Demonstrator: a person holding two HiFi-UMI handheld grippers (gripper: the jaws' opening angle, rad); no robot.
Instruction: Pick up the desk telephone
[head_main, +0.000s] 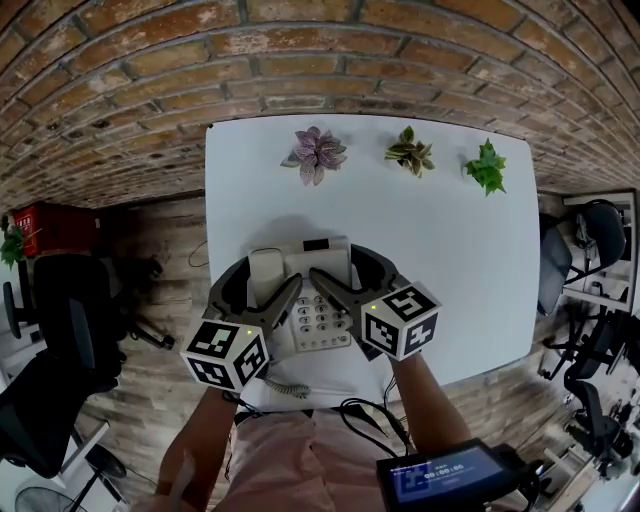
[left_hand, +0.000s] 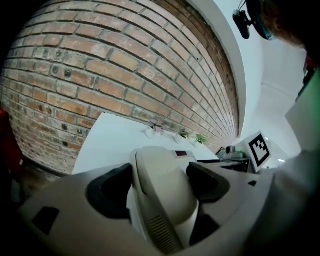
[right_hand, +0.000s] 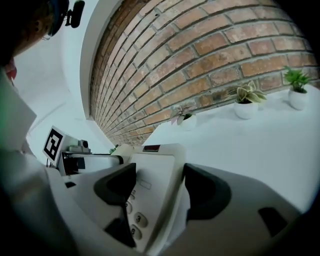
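Note:
A beige desk telephone (head_main: 322, 322) with a keypad sits at the near edge of the white table (head_main: 450, 250). Its handset (head_main: 266, 288) rests on the cradle at the left. My left gripper (head_main: 268, 275) straddles the handset (left_hand: 162, 187), one dark pad on each side, open (left_hand: 160, 185). My right gripper (head_main: 340, 265) straddles the right part of the phone base (right_hand: 155, 175). One of its jaws is over the keypad and the other outside the right edge, open (right_hand: 159, 187). I cannot tell if any pad presses. The phone stands on the table.
Three small potted plants (head_main: 317, 152) (head_main: 410, 150) (head_main: 486, 165) line the table's far edge by the brick wall. The coiled cord (head_main: 285, 385) hangs off the near edge. Office chairs stand at left (head_main: 60, 300) and right (head_main: 590, 240). A screen device (head_main: 440, 475) is at my waist.

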